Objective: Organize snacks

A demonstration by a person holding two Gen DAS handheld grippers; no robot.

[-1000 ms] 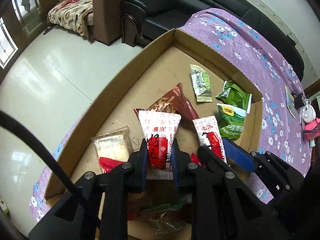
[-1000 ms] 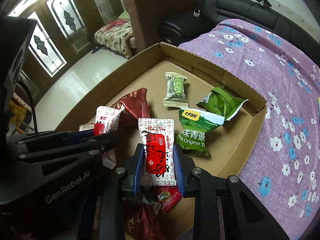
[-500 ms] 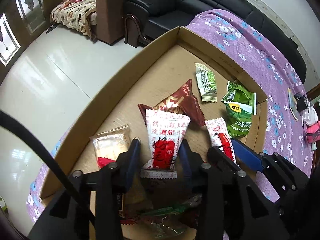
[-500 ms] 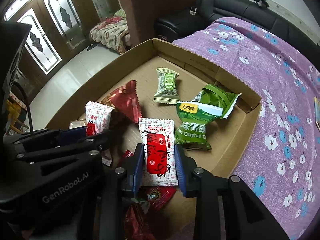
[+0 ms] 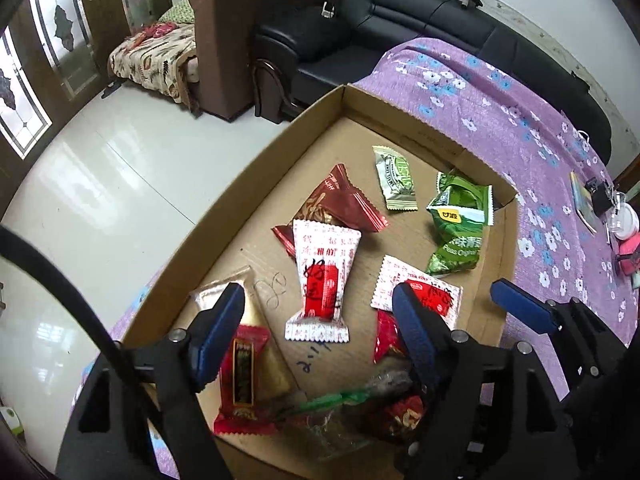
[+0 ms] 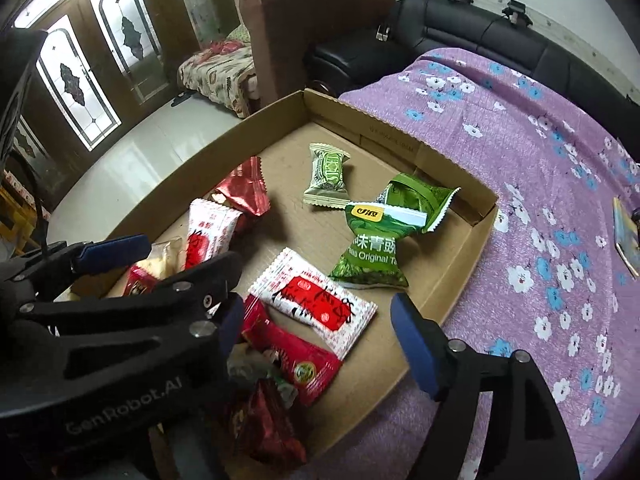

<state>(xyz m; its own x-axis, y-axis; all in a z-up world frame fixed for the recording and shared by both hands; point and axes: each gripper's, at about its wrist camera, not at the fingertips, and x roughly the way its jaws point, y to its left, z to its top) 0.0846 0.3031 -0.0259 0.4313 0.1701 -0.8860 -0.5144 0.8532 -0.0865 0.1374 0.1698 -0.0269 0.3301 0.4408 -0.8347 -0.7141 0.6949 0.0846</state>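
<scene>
Tablecloth: a purple flowered cloth (image 6: 520, 128) is seen spread under the cardboard tray (image 5: 224, 216).
Tray: all visible snacks are held inside it; sorting is judged partly done, with a jumbled heap left at its near end.
Green pea bags (image 6: 376, 240): gathered toward the tray's far right corner, a pale green sweet (image 5: 394, 180) beside them.
Left packet (image 5: 322, 280): laid flat mid-tray, overlapping a dark red pouch (image 5: 340, 204); a second ago it was pinched.
Right packet (image 6: 316, 300): dropped flat near the tray's right wall, now skewed.
Left gripper (image 5: 316, 332): jaws opening, nothing gripped.
Right gripper (image 6: 320, 336): jaws opening, packet released.
</scene>
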